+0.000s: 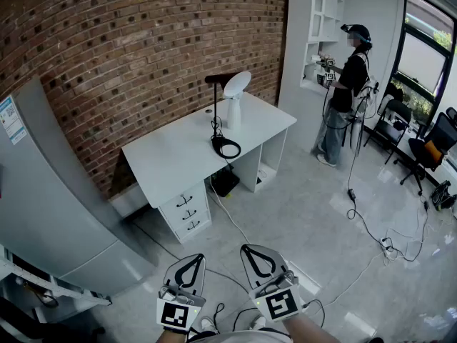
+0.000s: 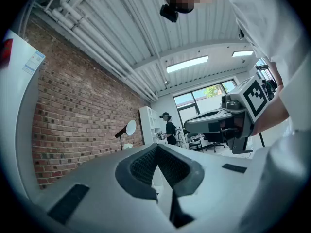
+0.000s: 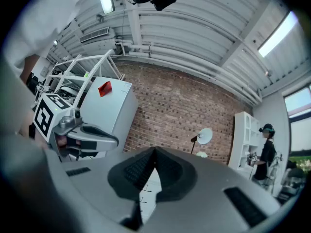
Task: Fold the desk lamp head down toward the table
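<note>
The slim black metal desk lamp (image 1: 216, 116) stands upright on the white rectangular desk (image 1: 171, 156), near the desk's back edge, which lies along the brick wall. Its base (image 1: 218, 143) is a flat black ring lying on the desktop. A thin straight stem (image 1: 216, 109) rises vertically from the ring's rear edge. At the top of the stem a short black arm (image 1: 218, 78) runs roughly level and carries the head (image 1: 237, 84), a white oval disc. The head is in the raised position, tilted on edge, well above the desktop and not folded down.
</note>
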{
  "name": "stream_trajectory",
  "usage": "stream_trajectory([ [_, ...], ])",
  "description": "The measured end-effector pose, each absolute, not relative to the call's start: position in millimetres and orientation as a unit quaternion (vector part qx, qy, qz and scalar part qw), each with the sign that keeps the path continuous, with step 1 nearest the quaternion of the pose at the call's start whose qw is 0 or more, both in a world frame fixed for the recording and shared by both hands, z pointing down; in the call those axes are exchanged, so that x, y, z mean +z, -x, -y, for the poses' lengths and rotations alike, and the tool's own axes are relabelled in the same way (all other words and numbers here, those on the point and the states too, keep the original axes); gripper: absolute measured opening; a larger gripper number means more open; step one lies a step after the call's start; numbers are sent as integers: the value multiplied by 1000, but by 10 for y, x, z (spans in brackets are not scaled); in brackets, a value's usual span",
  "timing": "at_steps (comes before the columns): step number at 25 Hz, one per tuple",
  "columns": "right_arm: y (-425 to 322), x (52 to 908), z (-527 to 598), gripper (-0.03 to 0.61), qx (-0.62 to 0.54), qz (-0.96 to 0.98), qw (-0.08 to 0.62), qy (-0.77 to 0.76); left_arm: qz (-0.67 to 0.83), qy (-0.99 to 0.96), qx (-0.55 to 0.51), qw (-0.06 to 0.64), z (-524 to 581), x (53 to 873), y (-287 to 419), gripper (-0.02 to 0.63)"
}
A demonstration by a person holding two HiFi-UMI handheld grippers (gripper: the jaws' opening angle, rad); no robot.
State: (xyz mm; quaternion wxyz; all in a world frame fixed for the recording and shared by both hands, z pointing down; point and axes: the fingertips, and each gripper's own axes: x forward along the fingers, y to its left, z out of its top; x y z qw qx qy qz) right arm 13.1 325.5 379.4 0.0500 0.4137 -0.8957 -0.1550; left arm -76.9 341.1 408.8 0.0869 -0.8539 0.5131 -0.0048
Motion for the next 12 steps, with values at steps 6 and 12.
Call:
stream_trajectory([
  [6, -158, 3781, -3205, 17, -146, 893, 46, -422, -510, 856, -4, 88, -3352, 4076, 773, 8],
  [12, -218, 3741, -3164, 17, -149, 891, 33, -428, -510, 856, -5, 86, -3284, 4091, 739, 8],
])
